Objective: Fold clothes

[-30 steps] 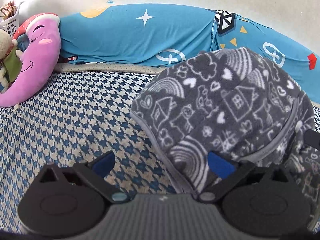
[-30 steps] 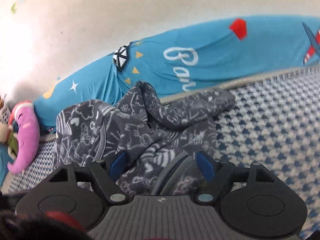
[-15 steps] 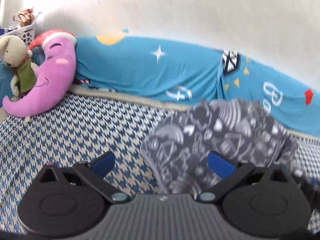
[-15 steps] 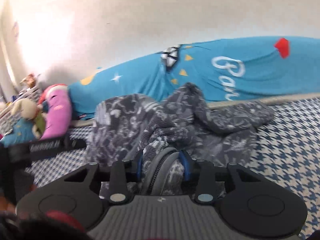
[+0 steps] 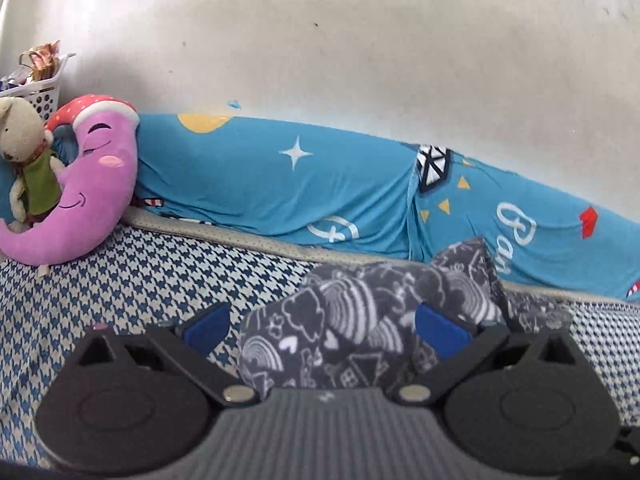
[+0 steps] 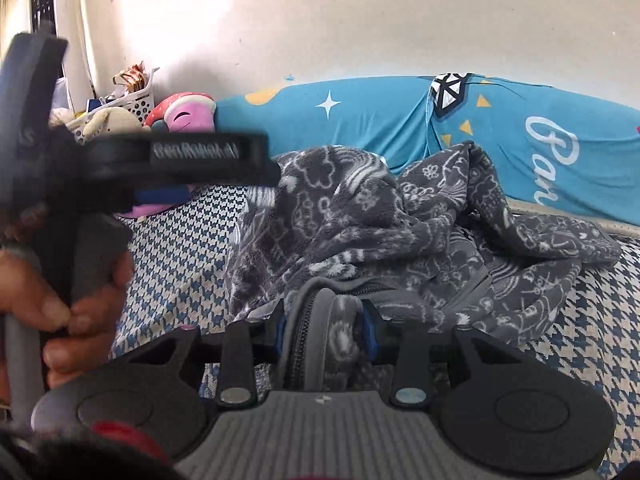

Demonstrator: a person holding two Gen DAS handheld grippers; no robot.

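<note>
A dark grey fleece jacket [image 6: 360, 216] with white doodle prints lies crumpled on the houndstooth bed cover [image 6: 180, 264]. My right gripper [image 6: 326, 332] is shut on a folded hem with a zip, and the blue pads [image 6: 370, 334] press it from both sides. In the left wrist view a bunched part of the jacket [image 5: 340, 332] sits between the fingers of my left gripper [image 5: 324, 330], which is open; its pads [image 5: 208, 326] stand wide apart. A hand [image 6: 80, 308] holding the left tool's handle shows at the left of the right wrist view.
A long blue bolster [image 5: 280, 184] with stars and lettering lies along the white wall behind the jacket. A pink moon cushion [image 5: 92, 192], a plush bear [image 5: 24, 152] and a white basket [image 5: 36, 92] crowd the far left corner. Bare bed cover [image 5: 120, 280] stretches left of the jacket.
The right gripper's jaws closed on the jacket's zipped hem and the tool rolled level. The left gripper rose and tipped up, so the jacket sank lower in its view.
</note>
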